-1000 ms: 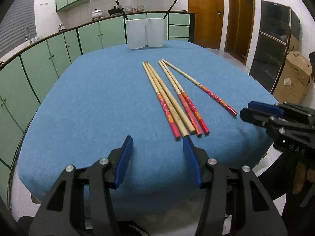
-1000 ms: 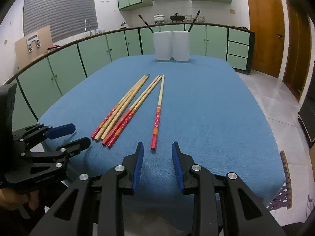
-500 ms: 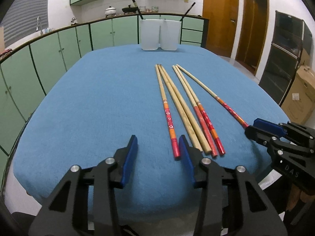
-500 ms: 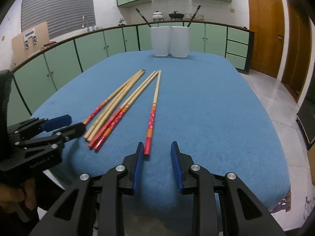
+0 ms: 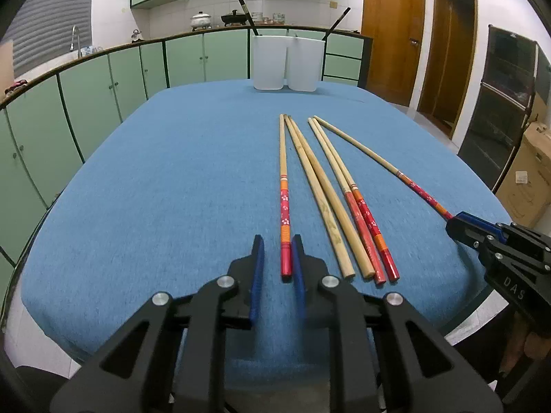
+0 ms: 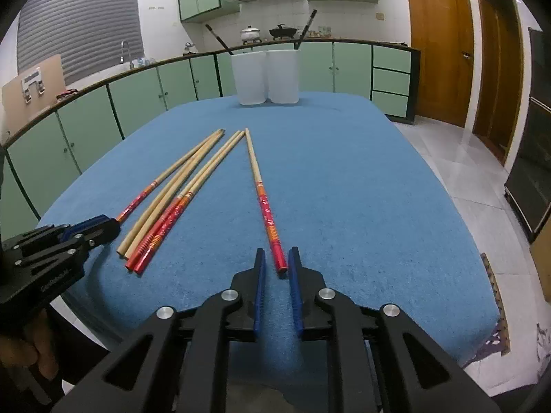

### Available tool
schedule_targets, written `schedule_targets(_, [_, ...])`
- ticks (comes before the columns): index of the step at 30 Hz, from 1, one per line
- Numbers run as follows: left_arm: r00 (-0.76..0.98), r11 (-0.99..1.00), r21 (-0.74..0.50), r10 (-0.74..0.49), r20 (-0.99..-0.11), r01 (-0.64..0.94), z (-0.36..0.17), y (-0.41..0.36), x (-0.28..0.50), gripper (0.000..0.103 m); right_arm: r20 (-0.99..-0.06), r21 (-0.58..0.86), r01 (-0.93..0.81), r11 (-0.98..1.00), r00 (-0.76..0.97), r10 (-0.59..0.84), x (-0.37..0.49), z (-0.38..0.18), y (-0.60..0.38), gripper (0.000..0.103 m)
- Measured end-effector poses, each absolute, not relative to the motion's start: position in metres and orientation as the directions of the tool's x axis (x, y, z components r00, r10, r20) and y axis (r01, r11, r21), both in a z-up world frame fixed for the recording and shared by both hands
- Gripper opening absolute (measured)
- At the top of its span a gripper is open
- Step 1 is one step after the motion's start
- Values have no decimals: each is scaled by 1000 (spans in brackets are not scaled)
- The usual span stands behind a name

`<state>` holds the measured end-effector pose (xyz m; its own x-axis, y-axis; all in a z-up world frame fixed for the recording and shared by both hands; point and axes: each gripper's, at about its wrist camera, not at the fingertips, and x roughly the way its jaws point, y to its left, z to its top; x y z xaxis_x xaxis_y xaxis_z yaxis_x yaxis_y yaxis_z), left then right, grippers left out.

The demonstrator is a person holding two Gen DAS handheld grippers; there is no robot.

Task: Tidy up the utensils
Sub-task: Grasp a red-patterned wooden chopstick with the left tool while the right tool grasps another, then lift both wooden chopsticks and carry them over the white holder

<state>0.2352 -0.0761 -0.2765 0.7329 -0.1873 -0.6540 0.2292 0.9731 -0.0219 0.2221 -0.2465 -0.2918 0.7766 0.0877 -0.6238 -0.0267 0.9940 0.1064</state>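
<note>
Both grippers have closed in on the near chopstick ends since the earlier frames, and their jaws stand narrower. Left gripper (image 5: 278, 258), black with blue finger pads: jaws partly closed around the red butt of the leftmost red-handled bamboo chopstick (image 5: 284, 206), which lies on the blue cloth-covered table (image 5: 172, 189); the right pad touches it, a gap remains at the left pad, so no firm clamp shows. Right gripper (image 6: 277, 268), same build: jaws likewise narrowed around the red end of the rightmost red-handled chopstick (image 6: 265, 206), which lies apart from the others; its tip sits just beside the right pad, and contact is hard to judge. Between these, two plain bamboo chopsticks (image 5: 323, 199) and a pair of red-handled chopsticks (image 5: 361, 213) lie side by side, touching. In the right wrist view the left gripper's fingers cover the butt of the leftmost chopstick. Two white plastic utensil holders (image 5: 287, 62) stand touching at the table's far edge, each with one dark utensil (image 5: 246, 13) leaning out; their interiors are hidden.
</note>
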Motion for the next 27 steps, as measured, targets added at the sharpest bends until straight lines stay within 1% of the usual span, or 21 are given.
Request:
schedule_targets(1, [733, 973, -22, -188, -654, 230, -277, -76, 235, 16, -625, 108, -24, 994, 776, 86, 223, -292, -247, 14])
schedule_targets(2, [732, 972, -21, -190, -654, 233, -277, -76, 235, 15, -627, 112, -15, 994, 775, 82, 224, -292, -247, 11])
schedule_targets(3, [733, 972, -21, -192, -653, 236, -276, -77, 235, 11, -628, 115, -3, 993, 775, 75, 225, -291, -249, 8])
schedule_targets(4, [733, 971, -24, -195, -652, 238, -277, -77, 235, 7, -628, 127, 16, 992, 775, 68, 225, -291, -251, 8])
schedule_targets(5, [735, 972, -22, -193, -650, 236, -277, -77, 234, 5, -628, 135, 37, 990, 776, 57, 225, -291, -252, 8])
schedule_targets(9, [742, 979, -31, -175, -647, 203, -274, -74, 234, 5, -630, 155, 70, 985, 775, 44, 222, -290, -253, 7])
schedule_targets(17, [740, 980, -56, -180, -648, 189, -267, -66, 232, 5, -614, 124, 35, 992, 788, 49, 216, -284, -249, 6])
schedule_targets(22, [783, 978, -54, -195, -591, 203, -238, -60, 223, 5, -564, 117, 15, 993, 824, 54, 208, -258, -252, 5])
schedule_targets(27, [818, 974, -46, -210, -536, 220, -205, -57, 221, 5, -499, 94, -25, 995, 864, 69, 203, -220, -247, 5])
